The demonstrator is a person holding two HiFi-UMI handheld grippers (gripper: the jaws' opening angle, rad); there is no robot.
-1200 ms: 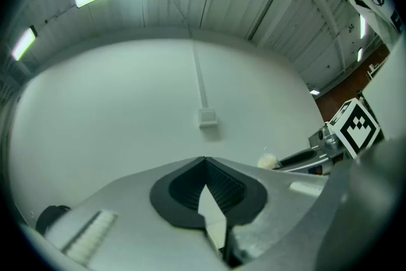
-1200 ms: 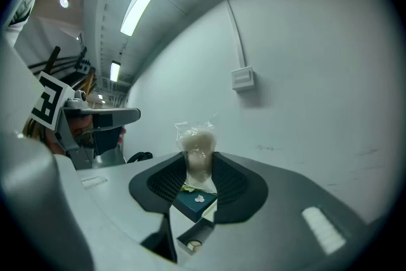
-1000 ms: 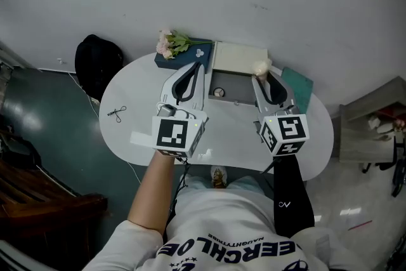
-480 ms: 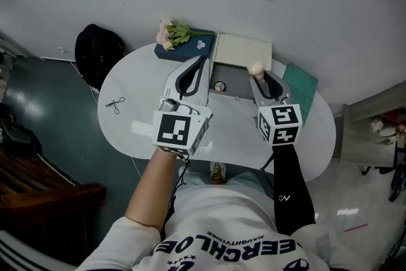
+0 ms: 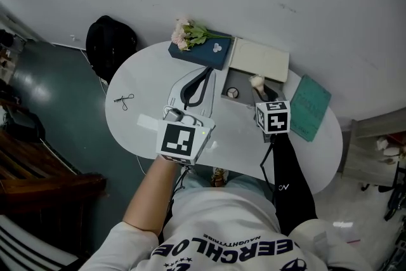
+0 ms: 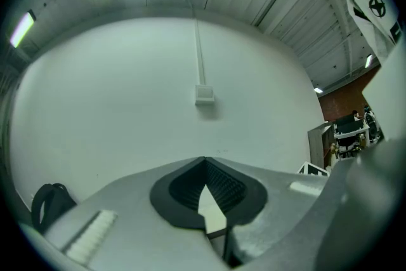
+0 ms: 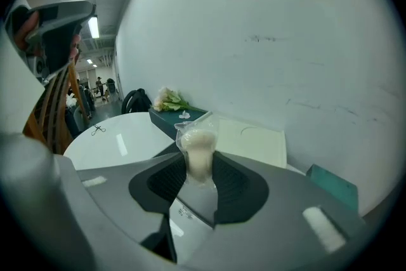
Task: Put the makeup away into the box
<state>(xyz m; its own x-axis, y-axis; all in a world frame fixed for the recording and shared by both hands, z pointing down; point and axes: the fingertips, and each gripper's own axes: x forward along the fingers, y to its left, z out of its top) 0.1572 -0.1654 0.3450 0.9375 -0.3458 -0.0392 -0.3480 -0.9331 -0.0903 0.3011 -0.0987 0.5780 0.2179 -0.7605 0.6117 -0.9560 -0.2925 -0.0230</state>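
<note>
- Since the earlier frame the right gripper (image 5: 257, 88) has sunk and tipped nose-down. Its load has gone from level with the lid's edge to just over the grey inside of the open box with a cream lid (image 5: 259, 60).
- Its jaws stand narrow, clamped on the task's thing, a cream-coloured makeup puff in a clear plastic wrapper (image 7: 198, 150). The puff sticks out past the tips.
- I judge the carry as almost over. What is left is a short drop into the box and a release.
- The left gripper (image 5: 207, 71) has hardly shifted. It hangs over the middle of the white oval table (image 5: 146, 79) beside the box, tips together, with nothing between them.
- The box sits at the table's far edge by the wall. A small round item (image 5: 233, 93) already lies inside, near its left wall, and the puff should land clear of it.
- A dark blue flat case (image 5: 203, 52) with pink flowers (image 5: 184, 35) lies at the far-left edge.
- A teal notebook (image 5: 309, 108) lies toward the right edge, just beside the box.
- A small black scissor-like thing (image 5: 124, 100) lies near the left edge.
- None of these blocks the way down.
</note>
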